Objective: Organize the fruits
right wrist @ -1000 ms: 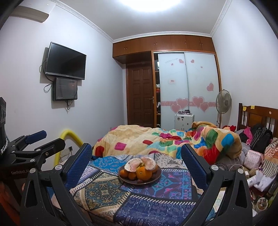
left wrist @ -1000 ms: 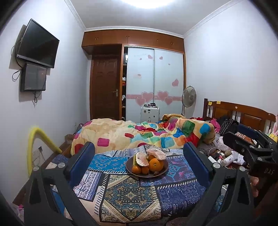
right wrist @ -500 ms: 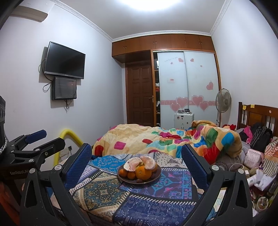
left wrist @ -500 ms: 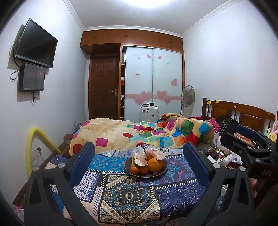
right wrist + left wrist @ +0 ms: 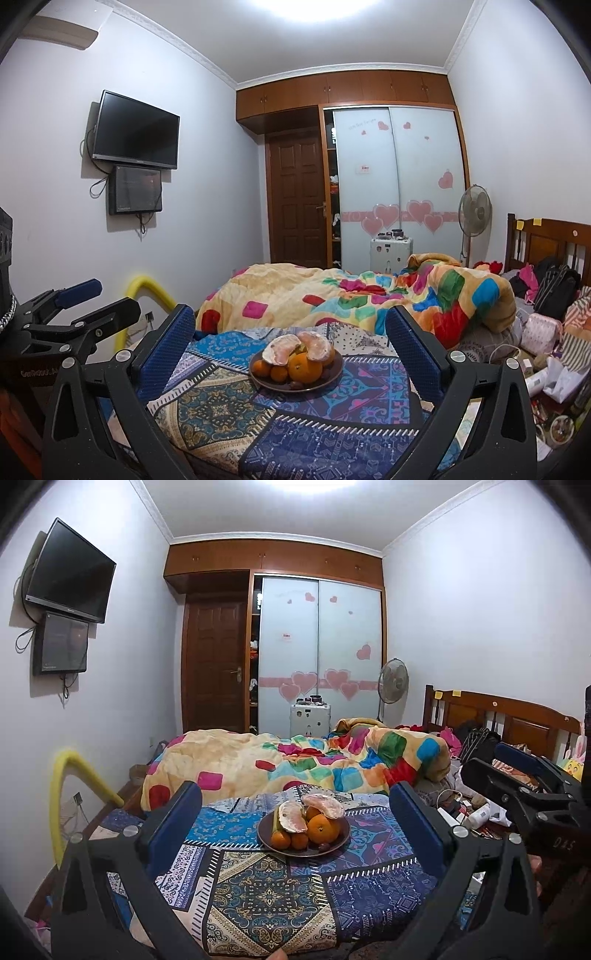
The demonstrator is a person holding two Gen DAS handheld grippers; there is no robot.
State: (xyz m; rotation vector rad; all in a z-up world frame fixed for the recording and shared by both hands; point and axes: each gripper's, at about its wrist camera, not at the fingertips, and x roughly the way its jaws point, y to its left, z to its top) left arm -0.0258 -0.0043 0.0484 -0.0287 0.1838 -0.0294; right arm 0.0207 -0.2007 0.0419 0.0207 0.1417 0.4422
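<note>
Left gripper (image 5: 295, 827) (wide open) frames plate (image 5: 341, 840) heaped with oranges (image 5: 323, 829).

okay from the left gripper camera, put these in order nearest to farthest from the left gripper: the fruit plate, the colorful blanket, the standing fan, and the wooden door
From the left gripper:
1. Fruit plate, straight ahead between the fingers.
2. Colorful blanket, heaped on the bed behind the plate.
3. Standing fan, back right, and wooden door, back left: both at the far wall, too close to call.
</note>
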